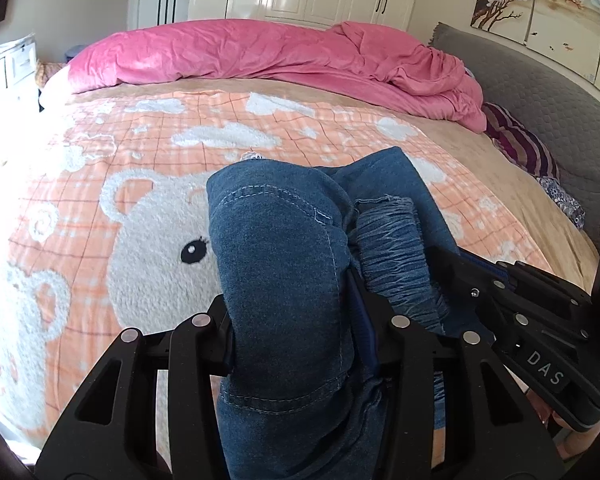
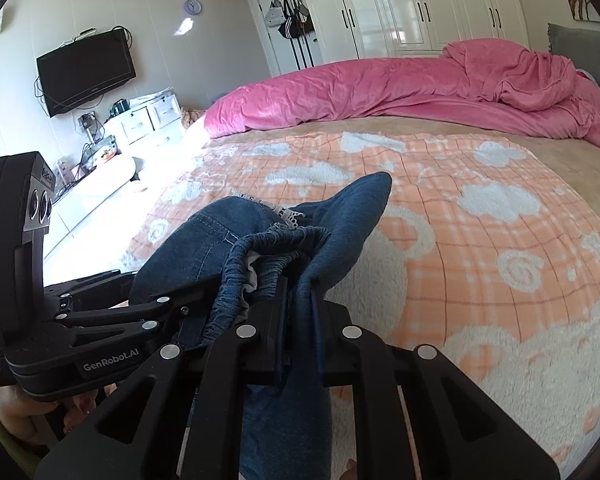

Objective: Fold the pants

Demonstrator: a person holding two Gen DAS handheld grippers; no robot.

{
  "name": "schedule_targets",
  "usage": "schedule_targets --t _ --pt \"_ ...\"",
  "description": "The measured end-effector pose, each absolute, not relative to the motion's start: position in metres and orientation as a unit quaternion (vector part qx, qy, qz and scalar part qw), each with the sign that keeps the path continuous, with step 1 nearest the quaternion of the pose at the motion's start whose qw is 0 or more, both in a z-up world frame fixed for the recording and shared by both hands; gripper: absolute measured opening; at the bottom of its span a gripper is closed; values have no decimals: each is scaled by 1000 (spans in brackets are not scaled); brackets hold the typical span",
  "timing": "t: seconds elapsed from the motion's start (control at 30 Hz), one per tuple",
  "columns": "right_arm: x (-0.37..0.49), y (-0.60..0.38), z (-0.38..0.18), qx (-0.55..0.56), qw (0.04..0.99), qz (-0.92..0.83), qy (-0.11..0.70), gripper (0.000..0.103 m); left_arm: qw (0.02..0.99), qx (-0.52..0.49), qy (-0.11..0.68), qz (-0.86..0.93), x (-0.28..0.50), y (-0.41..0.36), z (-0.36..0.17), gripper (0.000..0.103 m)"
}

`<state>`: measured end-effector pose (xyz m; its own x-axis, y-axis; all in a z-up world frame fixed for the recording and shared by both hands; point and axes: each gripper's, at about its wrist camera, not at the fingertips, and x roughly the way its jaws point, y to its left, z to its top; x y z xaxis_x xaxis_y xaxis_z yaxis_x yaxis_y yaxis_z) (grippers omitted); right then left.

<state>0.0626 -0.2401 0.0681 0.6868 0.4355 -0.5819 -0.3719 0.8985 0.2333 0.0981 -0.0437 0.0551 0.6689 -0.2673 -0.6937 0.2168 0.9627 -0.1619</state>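
Blue denim pants (image 1: 280,260) are bunched up and held above the bed between both grippers. My left gripper (image 1: 292,304) is shut on a thick roll of denim that hides its fingertips. Just to its right, the right gripper (image 1: 540,320) grips the gathered elastic waistband (image 1: 392,248). In the right wrist view, my right gripper (image 2: 300,292) is shut tight on a thin fold of the pants (image 2: 340,220) beside the waistband (image 2: 268,248). The left gripper (image 2: 100,320) comes in from the left, close alongside. Fabric hangs down below both grippers.
Under the pants lies an orange plaid blanket (image 1: 140,200) with white bears and clouds. A pink duvet (image 1: 260,52) is piled along the far side. A grey headboard (image 1: 540,100) and striped pillow (image 1: 520,144) are at right. A wall TV (image 2: 86,72) and white dresser (image 2: 148,124) stand left.
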Motion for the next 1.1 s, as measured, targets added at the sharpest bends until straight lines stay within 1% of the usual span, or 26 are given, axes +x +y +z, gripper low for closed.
schedule_targets --t 0.2,0.5,0.8,1.1 --pt "89 -235 69 48 917 215 332 10 912 -32 390 -123 122 -43 54 36" --pt "123 -224 61 36 914 214 343 10 911 -33 395 -109 152 -38 36 36" --pt "148 -229 30 49 906 192 373 10 908 -24 407 -95 175 -39 16 36" --pt "157 -248 4 73 895 159 410 10 906 -28 414 -87 176 -35 9 43"
